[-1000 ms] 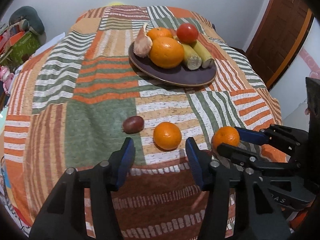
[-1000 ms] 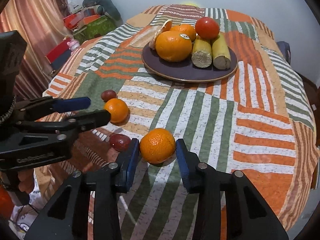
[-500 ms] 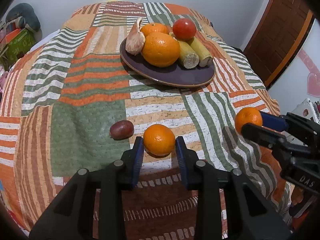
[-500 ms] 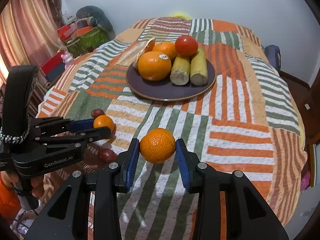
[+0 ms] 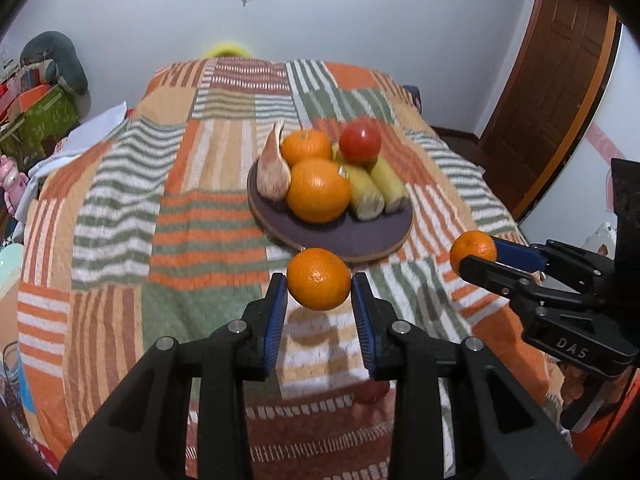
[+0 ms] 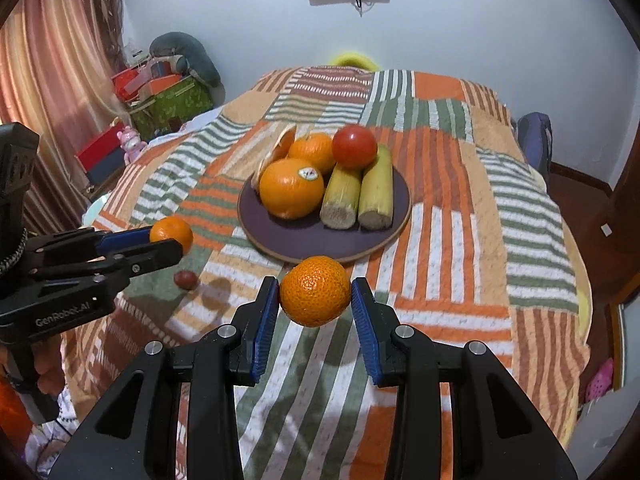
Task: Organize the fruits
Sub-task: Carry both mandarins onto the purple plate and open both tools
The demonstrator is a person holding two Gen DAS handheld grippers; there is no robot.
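My left gripper [image 5: 319, 282] is shut on a small orange tangerine [image 5: 316, 268] and holds it in the air just in front of the dark round plate [image 5: 360, 242]. My right gripper [image 6: 315, 286] is likewise shut on a second tangerine [image 6: 314, 300], lifted off the bedspread near the plate [image 6: 312, 248]. Each gripper shows in the other's view, the right gripper [image 5: 476, 254] at the right and the left gripper [image 6: 166, 240] at the left. The plate carries a large orange [image 5: 318, 190], a smaller orange, a red tomato-like fruit [image 5: 359, 140], two corn pieces [image 6: 356, 192] and a pale peeled segment.
A small dark red fruit [image 6: 185, 278] lies on the striped patchwork bedspread [image 5: 120, 208] left of the right gripper. Boxes and toys stand by the curtain at the left [image 6: 160, 96]. A wooden door [image 5: 552, 92] is at the right. A hand grips the left gripper's handle.
The left gripper's jaws closed on the tangerine and lifted it off the bedspread. The right gripper rose higher with its tangerine. Both now sit nearer the plate in view.
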